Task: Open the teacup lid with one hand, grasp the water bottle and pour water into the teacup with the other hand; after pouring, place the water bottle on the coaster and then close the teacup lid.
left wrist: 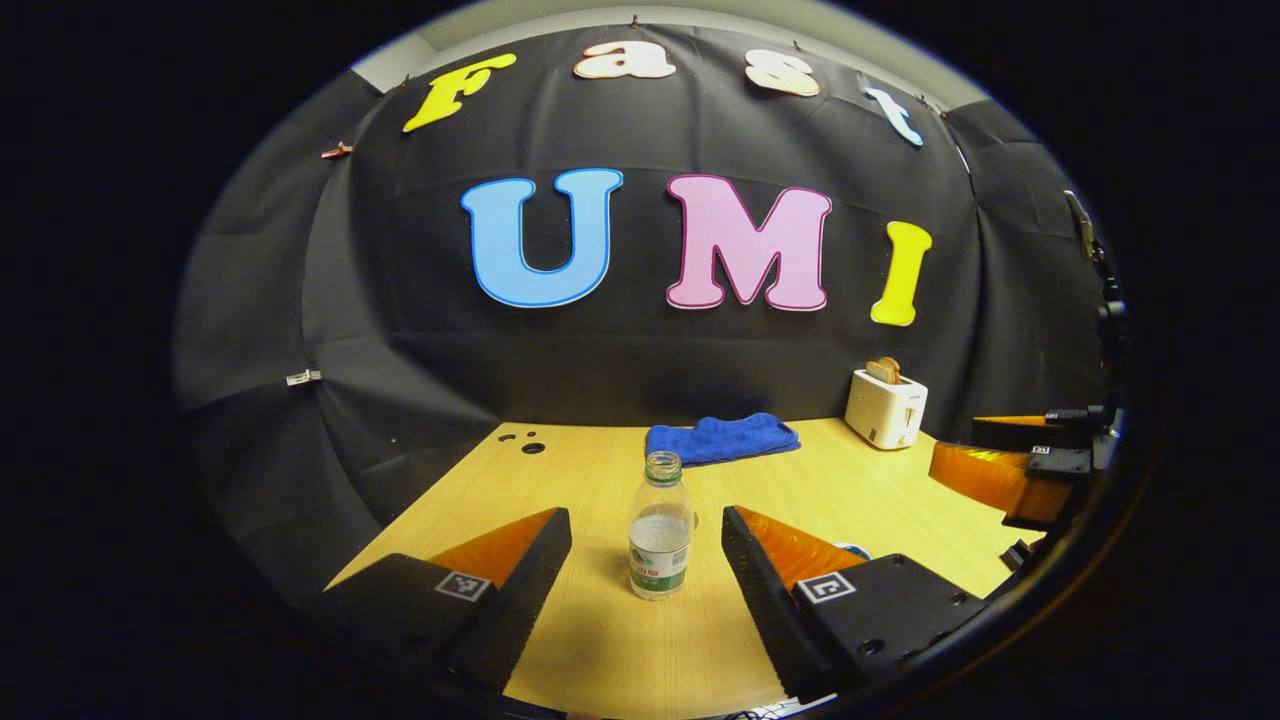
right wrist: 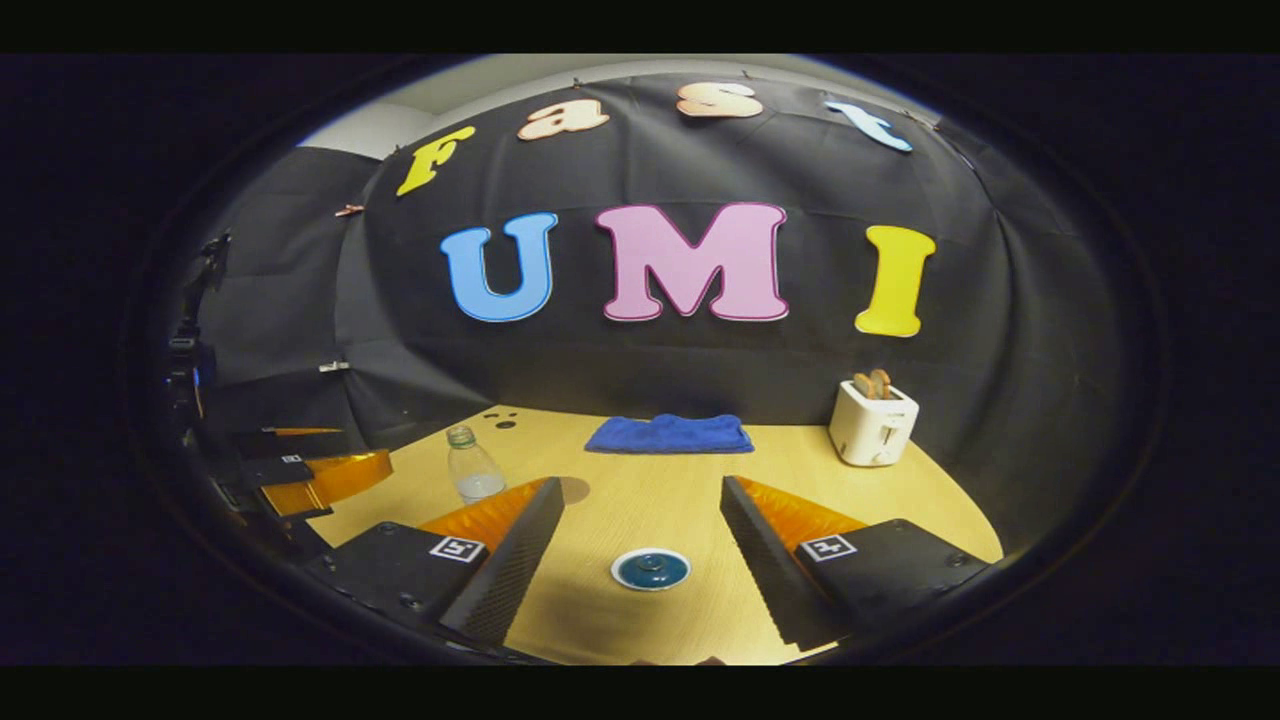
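Fingers of both the left gripper [left wrist: 647,560] and right gripper [right wrist: 640,545] are spread, holding nothing; the bottle [left wrist: 660,527] stands uncapped mid-table [left wrist: 600,640], between the left fingers. The teacup lid [right wrist: 650,568] sits closed near the front edge; judging by this, every step remains.

The bench [right wrist: 900,490] is pale wood-grain laminate, smooth with a soft sheen. The water bottle [left wrist: 660,530] is clear glossy plastic. At the bench's far edge lies a fluffy blue cloth [right wrist: 668,434]; the toaster [right wrist: 872,423] looks smooth white plastic.
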`<state>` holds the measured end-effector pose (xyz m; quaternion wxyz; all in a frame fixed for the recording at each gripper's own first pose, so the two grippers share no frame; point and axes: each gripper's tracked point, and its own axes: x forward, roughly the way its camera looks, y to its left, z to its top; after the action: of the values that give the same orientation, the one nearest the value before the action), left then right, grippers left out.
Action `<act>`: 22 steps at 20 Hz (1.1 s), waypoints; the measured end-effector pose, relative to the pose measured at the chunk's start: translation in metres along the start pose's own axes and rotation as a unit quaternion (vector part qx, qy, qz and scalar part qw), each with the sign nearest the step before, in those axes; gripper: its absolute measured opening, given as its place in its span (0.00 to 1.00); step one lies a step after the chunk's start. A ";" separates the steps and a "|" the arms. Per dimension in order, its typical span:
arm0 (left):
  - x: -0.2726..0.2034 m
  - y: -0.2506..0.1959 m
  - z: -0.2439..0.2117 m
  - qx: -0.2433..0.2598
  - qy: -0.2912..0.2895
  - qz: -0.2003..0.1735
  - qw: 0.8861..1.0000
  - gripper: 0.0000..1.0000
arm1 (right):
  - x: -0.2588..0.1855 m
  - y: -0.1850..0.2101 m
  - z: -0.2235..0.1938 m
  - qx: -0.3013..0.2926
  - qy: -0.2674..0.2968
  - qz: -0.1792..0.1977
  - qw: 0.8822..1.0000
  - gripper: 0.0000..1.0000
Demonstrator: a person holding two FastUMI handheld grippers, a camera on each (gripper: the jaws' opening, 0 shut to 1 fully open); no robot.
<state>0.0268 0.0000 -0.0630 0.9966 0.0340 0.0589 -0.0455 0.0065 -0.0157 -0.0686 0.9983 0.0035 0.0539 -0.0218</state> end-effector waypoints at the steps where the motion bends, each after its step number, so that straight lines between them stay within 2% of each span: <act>1: 0.001 0.001 -0.001 0.002 0.002 0.001 1.000 0.95 | 0.002 0.001 -0.004 0.003 0.004 0.001 1.000 0.98; 7: 0.014 0.007 -0.020 -0.004 0.018 0.011 1.000 0.95 | 0.018 -0.004 -0.027 0.009 0.026 0.003 1.000 0.98; 8: 0.017 0.007 -0.025 -0.006 0.020 0.012 1.000 0.95 | 0.022 -0.006 -0.033 0.007 0.031 0.003 0.999 0.96; 17: 0.041 0.004 -0.076 0.000 0.047 0.002 0.999 0.95 | 0.056 -0.014 -0.097 -0.014 0.064 -0.002 0.998 0.98; 22: 0.052 0.001 -0.108 -0.016 0.059 -0.003 0.998 0.96 | 0.073 -0.020 -0.135 -0.021 0.083 -0.003 0.996 0.98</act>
<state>0.0662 0.0040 -0.1763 0.9917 0.0205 0.1186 -0.0456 0.0640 -0.0375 -0.2110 0.9902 -0.0162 0.1366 -0.0236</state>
